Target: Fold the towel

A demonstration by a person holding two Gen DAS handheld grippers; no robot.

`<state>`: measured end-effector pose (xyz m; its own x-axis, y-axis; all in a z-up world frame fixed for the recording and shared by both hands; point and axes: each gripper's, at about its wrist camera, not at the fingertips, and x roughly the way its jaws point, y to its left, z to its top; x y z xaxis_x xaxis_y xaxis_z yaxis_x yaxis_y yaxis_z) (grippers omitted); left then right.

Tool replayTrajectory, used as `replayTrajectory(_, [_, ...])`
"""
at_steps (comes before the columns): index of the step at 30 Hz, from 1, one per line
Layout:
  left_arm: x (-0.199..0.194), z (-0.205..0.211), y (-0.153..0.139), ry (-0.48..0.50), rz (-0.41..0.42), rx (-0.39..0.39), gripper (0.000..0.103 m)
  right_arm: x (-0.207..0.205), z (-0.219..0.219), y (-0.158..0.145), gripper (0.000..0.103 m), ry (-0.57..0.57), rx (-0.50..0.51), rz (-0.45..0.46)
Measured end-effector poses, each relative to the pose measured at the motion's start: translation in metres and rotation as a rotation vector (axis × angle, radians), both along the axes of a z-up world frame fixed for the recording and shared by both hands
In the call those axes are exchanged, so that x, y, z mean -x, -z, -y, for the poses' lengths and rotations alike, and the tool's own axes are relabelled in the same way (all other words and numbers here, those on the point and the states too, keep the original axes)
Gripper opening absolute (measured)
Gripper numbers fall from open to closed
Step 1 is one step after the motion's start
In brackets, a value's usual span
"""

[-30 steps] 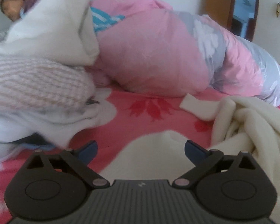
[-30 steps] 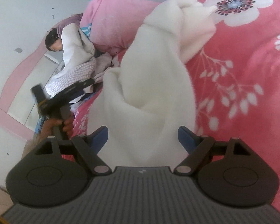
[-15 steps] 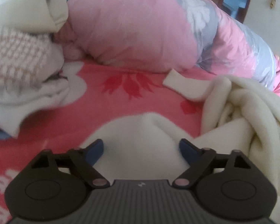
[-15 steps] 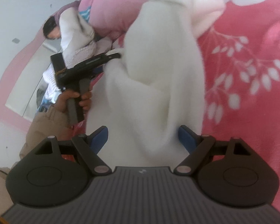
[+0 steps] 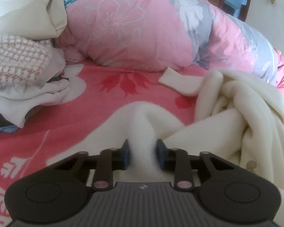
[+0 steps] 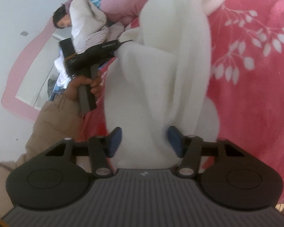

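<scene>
On the bed [image 5: 47, 138], across its pink flowered sheet, lies the towel [image 5: 242, 109]: cream, fleecy, rumpled in thick twisted folds, w/ one flat corner lying toward the heaped duvet [image 5: 134, 30]. A ridge of the towel runs straight into the left gripper [image 5: 143, 154]; its blue-padded fingers [image 5: 126, 157] are closing and already press the cloth from both sides, pinching it into a narrow neck. The rest of the fabric bunches up to the right of that grip in the left wrist view.

In the right wrist view the towel [image 6: 161, 60] stretches away in a long pale band, w/ a fold of it between the fingers [image 6: 115, 139] of the right gripper [image 6: 144, 141]. These jaws are closing too, but stand wider; the cloth fills most of the gap, and whether the pads actually bear on it I can't tell (edges are blurred). Further along the same band the left gripper [image 6: 89, 54] shows from the side, black, gripped by the person's left hand [image 6: 84, 87], sleeve [image 6: 53, 121] tan.

Beyond the towel, toward the head of the bed, the pink-and-grey duvet is rolled in a big mound. Beside it sits a pile of clothes [image 5: 19, 71], incl. a checked knit piece, under a white pillow-like bundle [image 5: 28, 11]. A person lies at that end, mostly covered.
</scene>
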<state>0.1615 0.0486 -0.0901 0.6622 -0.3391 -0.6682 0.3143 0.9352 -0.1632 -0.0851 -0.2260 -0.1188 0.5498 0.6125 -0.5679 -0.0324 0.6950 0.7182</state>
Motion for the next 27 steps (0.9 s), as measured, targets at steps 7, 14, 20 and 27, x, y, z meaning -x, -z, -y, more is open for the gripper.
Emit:
replayTrajectory(7, [0.019,0.001,-0.008,-0.017,-0.017,-0.044,0.014,-0.004,0.007,-0.005,0.009,0.056,-0.055,0.073])
replayTrajectory(14, [0.071,0.0,-0.022,0.006,-0.053,0.021,0.013,0.02,0.061,-0.036,0.008,0.153,-0.119,0.197])
replayTrajectory(20, [0.133,0.01,-0.027,0.07,-0.088,0.122,0.013,0.044,0.134,-0.049,0.004,0.252,-0.079,0.269])
replayTrajectory(27, [0.178,0.024,-0.03,0.138,-0.07,0.133,0.018,0.029,0.165,-0.03,0.005,0.291,0.124,0.159])
